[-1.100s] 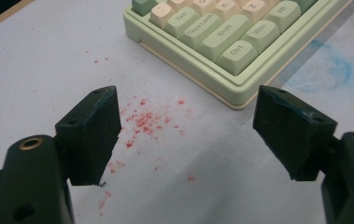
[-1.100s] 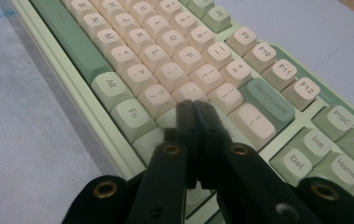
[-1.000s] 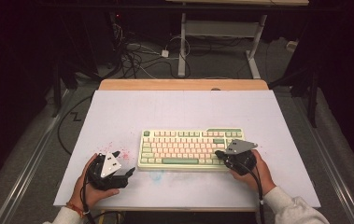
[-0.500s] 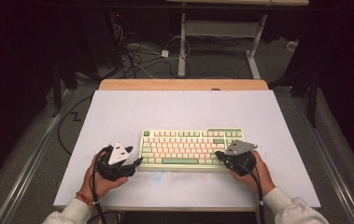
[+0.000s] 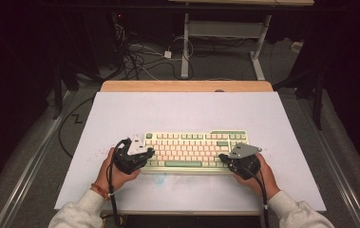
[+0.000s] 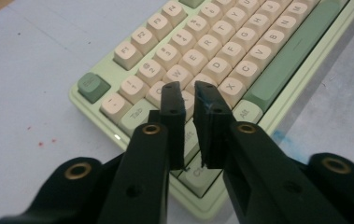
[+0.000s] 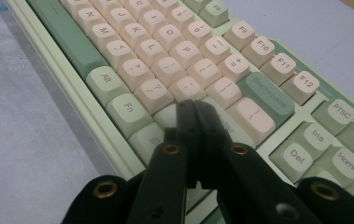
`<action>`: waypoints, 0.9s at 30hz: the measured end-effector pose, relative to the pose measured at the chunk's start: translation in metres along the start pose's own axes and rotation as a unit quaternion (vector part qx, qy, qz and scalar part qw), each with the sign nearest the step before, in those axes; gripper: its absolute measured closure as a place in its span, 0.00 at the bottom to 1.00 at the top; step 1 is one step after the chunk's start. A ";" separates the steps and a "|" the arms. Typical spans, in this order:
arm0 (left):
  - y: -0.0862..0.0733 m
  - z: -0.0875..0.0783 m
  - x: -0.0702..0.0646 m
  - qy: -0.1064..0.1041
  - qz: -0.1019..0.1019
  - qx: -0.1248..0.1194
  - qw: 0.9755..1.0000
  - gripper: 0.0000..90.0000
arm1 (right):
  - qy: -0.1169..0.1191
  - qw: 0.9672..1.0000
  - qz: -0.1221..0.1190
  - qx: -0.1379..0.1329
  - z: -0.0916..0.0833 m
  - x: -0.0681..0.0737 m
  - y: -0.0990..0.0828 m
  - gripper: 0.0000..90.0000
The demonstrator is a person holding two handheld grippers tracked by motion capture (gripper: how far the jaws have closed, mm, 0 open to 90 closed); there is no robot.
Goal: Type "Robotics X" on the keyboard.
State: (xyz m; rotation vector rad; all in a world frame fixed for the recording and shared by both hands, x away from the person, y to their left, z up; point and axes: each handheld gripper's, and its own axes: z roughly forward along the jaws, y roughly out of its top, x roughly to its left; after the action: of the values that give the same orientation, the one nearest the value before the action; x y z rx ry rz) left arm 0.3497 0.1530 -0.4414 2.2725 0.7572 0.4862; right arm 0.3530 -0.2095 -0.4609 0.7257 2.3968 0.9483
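Item one: we are viewing a pale green mechanical keyboard with cream and sage keycaps (image 5: 194, 152), lying flat on the white-topped table (image 5: 187, 114), toward the six o'clock edge of the top, long side running from nine to three o'clock.

Item two: we are holding the left claw (image 5: 148, 153) at the keyboard's nine o'clock end. In the left gripper view the left claw (image 6: 189, 93) is hanging over the Tab and Caps corner, near the Q, W and A keys. Its jaws have just been closing and are now standing narrow, a thin slit between the tips, nothing between them. Whether the tips are touching a keycap we cannot tell.

Item three: we are holding the right claw (image 5: 223, 157) at the keyboard's three o'clock end, near the front edge. In the right gripper view the right claw (image 7: 194, 108) is sitting pressed fully together, empty, over the Enter and Shift keys, with the green Backspace key (image 7: 268, 95) at its two o'clock.

Item four: a light wooden strip (image 5: 187, 86) is bordering the table at twelve o'clock.
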 end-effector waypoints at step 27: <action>0.051 0.060 -0.004 -0.033 0.017 0.040 0.999 0.97 | -0.003 1.000 -0.005 -0.002 0.000 0.001 0.000 1.00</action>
State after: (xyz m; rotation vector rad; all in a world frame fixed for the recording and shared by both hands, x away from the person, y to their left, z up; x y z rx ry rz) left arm 0.3976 0.0906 -0.4480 2.3673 0.7192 0.4009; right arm 0.3524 -0.2092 -0.4615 0.7127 2.3900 0.9448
